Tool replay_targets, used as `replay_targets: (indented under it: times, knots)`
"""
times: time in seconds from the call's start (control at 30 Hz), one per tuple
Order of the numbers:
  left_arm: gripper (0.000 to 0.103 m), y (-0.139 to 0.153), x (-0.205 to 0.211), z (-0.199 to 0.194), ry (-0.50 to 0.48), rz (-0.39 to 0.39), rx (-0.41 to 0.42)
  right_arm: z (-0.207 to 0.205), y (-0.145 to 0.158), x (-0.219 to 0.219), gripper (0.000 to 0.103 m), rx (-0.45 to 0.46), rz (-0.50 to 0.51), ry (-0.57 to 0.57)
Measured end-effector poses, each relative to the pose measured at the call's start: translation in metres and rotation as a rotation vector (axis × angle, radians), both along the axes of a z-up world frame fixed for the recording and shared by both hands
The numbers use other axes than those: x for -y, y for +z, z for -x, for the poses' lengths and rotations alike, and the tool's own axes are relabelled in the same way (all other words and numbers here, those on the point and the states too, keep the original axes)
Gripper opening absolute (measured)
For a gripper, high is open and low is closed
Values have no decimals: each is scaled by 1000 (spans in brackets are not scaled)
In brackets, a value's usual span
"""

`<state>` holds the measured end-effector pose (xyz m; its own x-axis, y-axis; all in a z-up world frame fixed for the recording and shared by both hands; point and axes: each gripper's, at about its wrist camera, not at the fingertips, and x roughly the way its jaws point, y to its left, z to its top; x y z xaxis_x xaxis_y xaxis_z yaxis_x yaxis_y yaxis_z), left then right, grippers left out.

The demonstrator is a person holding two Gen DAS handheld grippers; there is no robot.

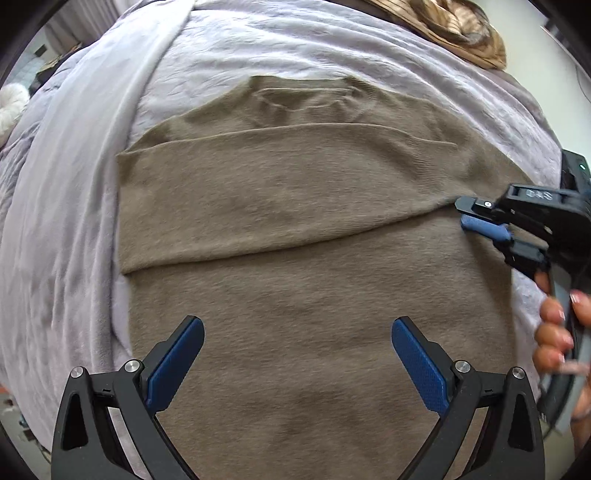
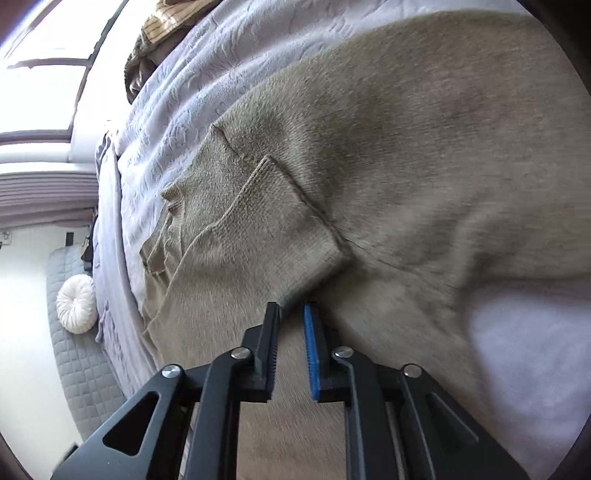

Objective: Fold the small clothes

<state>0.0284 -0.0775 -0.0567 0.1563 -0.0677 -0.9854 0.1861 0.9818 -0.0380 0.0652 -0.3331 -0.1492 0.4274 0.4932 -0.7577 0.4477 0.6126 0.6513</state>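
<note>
A taupe knit sweater (image 1: 295, 206) lies flat on a lavender bedspread (image 1: 258, 48), neckline at the far end, one sleeve folded across the chest. My left gripper (image 1: 298, 325) hangs open above the sweater's lower body, with nothing between its blue pads. My right gripper (image 1: 464, 213) sits at the sweater's right edge, held by a hand (image 1: 554, 332). In the right wrist view the right gripper (image 2: 293, 308) has its jaws narrow, and a bunched edge of the folded sleeve (image 2: 280, 229) fills the gap between the tips. The sweater's body (image 2: 406, 147) spreads beyond.
A brown striped garment (image 1: 443, 26) lies bunched at the bed's far end. A round white cushion (image 2: 77, 304) rests on a grey quilted seat (image 2: 74, 362) beside the bed. Bare bedspread (image 2: 177, 92) surrounds the sweater, with a bright window behind.
</note>
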Motion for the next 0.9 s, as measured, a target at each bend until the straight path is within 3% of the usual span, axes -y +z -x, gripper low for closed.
replay_targets:
  times: [0.03,0.1,0.33,0.53,0.9]
  knots:
    - [102,1,6,0,-6,-4,-2,7,4,4,37,5,-4,5]
    - [102,2,17,1,-15,-11,-7,22,10,13,54,13,-15,7]
    - [102,5,57,5,-56,-5,-25,87,21,49,55,-4,9,8]
    - [102,-1,87,6,-87,-24,-40,129,22,95,56,5,8,-79]
    - [102,-17,142,9,-154,-36,-77,150,29,185,57,69,41,-281]
